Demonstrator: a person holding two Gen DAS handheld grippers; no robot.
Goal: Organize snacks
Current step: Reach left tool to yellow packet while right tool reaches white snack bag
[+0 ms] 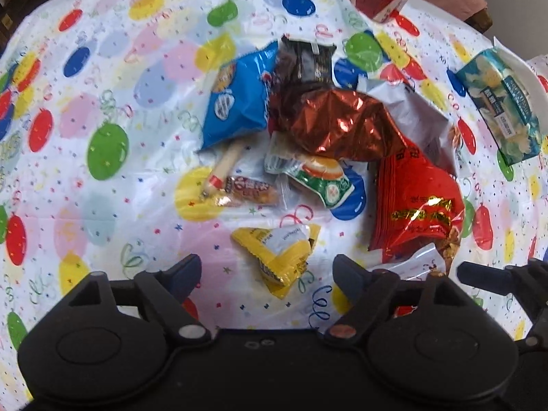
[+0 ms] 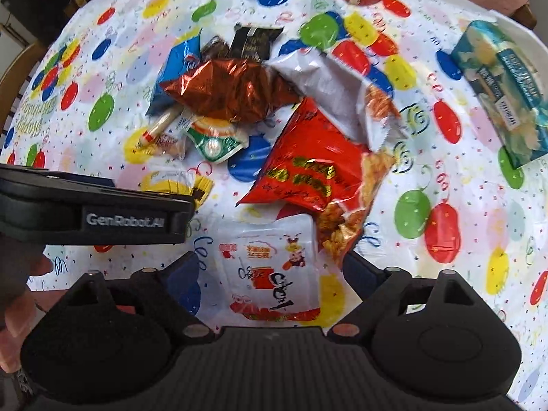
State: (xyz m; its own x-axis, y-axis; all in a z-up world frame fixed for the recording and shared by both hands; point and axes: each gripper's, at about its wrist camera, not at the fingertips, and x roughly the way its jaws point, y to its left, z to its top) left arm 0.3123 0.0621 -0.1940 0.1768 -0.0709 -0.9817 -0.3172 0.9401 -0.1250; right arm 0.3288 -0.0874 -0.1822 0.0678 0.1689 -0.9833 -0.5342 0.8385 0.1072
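Snack pile heaped mid-frame on the balloon-print bench: blue bag, copper foil bag, red packet. Yellow packet lies between the left gripper fingers, spread apart, untouched. Right gripper fingers spread around a white pouch; contact unclear. Tissue pack at right edge.

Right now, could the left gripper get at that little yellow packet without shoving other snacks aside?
Probably yes. The yellow packet lies alone on the tablecloth, straight ahead of the open left gripper and between its fingers. Nothing lies on top of it, and the red bag sits off to one side.
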